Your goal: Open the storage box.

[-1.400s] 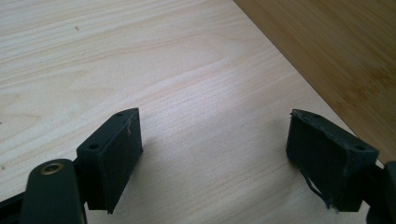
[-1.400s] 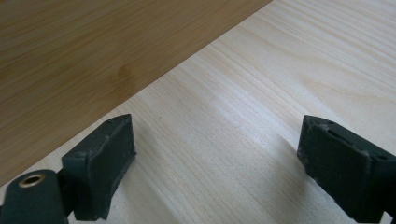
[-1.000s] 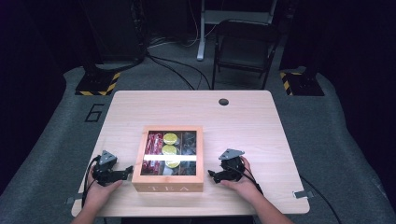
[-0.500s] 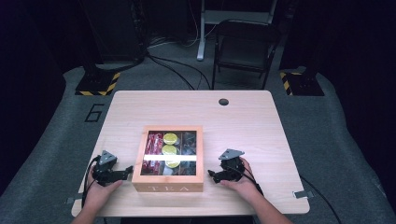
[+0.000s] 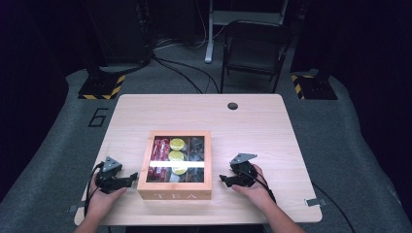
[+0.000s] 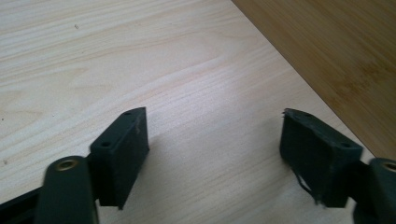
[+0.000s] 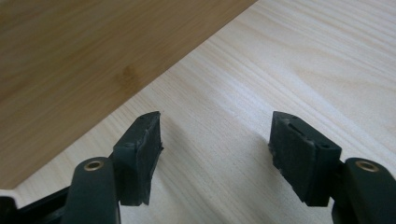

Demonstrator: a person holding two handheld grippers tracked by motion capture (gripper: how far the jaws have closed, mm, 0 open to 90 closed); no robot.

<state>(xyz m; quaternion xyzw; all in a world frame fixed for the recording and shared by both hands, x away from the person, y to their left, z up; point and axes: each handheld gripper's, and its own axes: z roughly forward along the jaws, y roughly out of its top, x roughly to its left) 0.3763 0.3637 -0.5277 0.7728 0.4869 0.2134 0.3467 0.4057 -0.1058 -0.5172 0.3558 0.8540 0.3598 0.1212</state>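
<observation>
A wooden box (image 5: 175, 195) marked TEA stands near the table's front edge, and through its glass lid I see red packets and yellow rounds. My left gripper (image 5: 131, 177) rests on the table just left of the box, pointing at its side wall (image 6: 336, 51). My right gripper (image 5: 224, 179) lies just right of the box, aimed at the opposite wall (image 7: 84, 56). Both pairs of jaws have just been closing, the right one more. The left gripper (image 6: 215, 116) and the right gripper (image 7: 217, 119) still stand open over bare wood, with nothing between the fingers.
The pale wooden table (image 5: 252, 126) has a round cable hole (image 5: 232, 106) at its far edge. A black folding chair (image 5: 255, 46) stands behind it. Two stands with yellow-black striped bases (image 5: 102, 87) (image 5: 311, 85) sit on the grey floor at either far corner.
</observation>
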